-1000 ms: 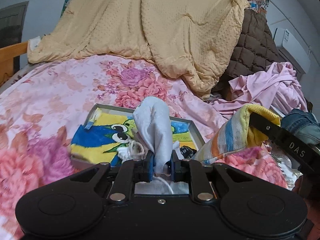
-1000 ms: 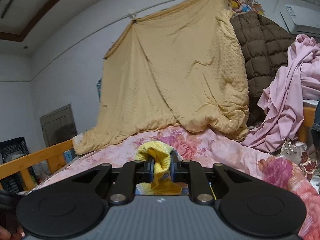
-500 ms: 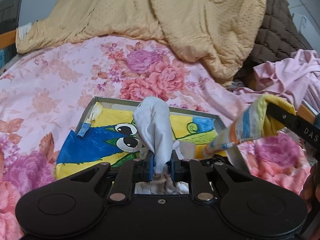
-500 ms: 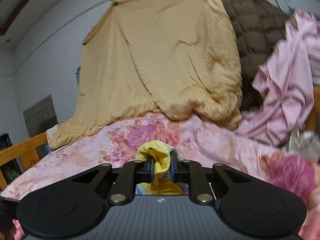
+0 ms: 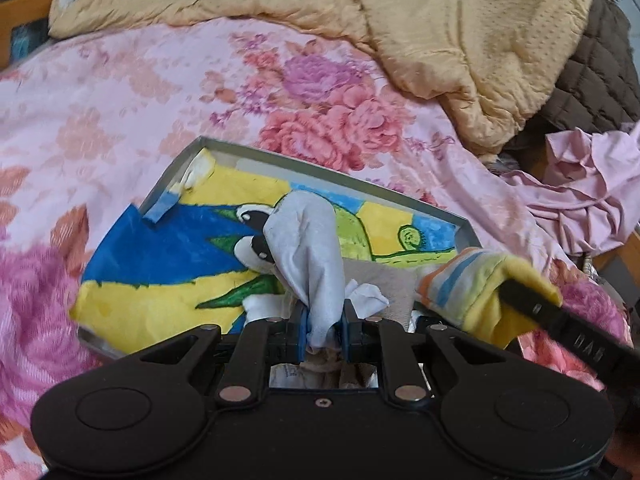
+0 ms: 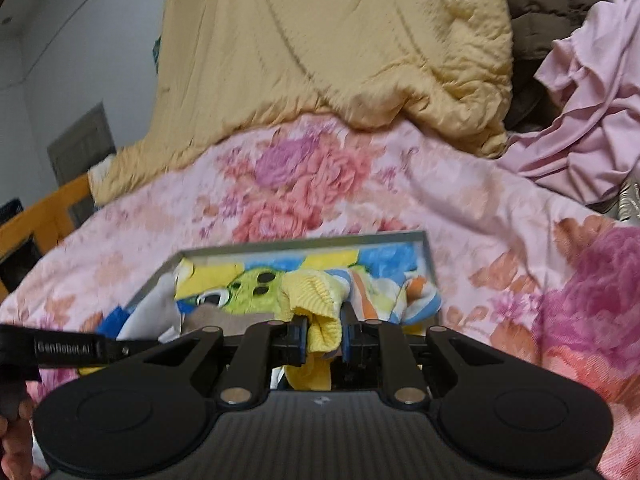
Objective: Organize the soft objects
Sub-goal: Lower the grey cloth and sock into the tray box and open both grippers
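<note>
The left gripper points down over the near edge of a shallow grey tray, its jaws clamped on a pale grey-white cloth that stands up in a soft fold between the blue pads. The right gripper is likewise tilted down toward the tray's near edge and clamped on a yellow striped cloth, whose orange, blue and white end trails onto the tray near its right edge. In the left wrist view that gripper's black finger comes in from the right with the yellow cloth bunched around it. The tray lies on a bed covered with a pink floral bedspread and is lined with a bright cartoon picture in blue, yellow and green. More pale cloth and a beige piece lie at the tray's near edge under the left gripper. At the far edge of the bed a yellow quilt hangs down, with a brown quilted cover beside it and a crumpled pink garment at the bed's right edge. An orange wooden bed rail runs along the left edge.
</note>
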`<state>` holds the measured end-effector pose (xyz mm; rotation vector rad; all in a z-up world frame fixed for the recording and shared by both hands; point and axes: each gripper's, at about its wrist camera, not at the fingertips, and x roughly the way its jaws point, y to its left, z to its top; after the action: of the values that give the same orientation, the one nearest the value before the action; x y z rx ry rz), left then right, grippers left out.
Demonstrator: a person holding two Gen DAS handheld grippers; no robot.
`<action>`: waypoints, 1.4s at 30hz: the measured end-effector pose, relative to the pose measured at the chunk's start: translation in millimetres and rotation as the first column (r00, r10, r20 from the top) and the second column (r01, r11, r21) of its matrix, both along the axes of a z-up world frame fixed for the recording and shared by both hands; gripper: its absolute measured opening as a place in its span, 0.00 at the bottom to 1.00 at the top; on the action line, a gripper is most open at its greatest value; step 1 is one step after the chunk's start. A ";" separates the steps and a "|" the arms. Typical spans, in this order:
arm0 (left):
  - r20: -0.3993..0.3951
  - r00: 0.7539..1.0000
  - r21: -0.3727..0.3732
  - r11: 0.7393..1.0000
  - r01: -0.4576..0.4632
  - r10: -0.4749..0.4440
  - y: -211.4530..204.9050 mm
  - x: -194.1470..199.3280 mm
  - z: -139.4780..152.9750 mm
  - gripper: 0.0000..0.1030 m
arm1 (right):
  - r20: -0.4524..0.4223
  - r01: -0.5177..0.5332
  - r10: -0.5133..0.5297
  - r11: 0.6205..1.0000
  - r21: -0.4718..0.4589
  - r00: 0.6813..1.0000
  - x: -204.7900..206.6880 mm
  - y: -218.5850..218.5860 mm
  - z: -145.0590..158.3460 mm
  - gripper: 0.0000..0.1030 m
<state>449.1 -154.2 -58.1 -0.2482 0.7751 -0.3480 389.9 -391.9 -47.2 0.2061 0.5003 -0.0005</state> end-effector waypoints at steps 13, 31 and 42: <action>-0.022 0.999 -0.007 1.000 -0.026 0.026 2.3 -2.5 0.5 0.24 | -0.013 -0.003 0.003 0.999 -0.032 1.000 -2.9 9.0 8.5 0.33; 0.049 0.998 0.024 0.999 -0.043 0.042 12.4 -35.8 43.5 0.68 | 0.057 0.068 -0.066 0.997 -0.042 0.996 -45.8 12.1 45.8 0.88; 0.133 0.987 -0.013 0.996 -0.084 0.085 33.5 -93.8 79.3 0.91 | 0.094 0.098 -0.091 0.992 -0.074 0.991 -108.6 25.3 61.9 1.00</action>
<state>355.3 -120.6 21.3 -0.2609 0.6297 -0.2840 281.3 -366.6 14.7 0.1520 0.3986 -0.1028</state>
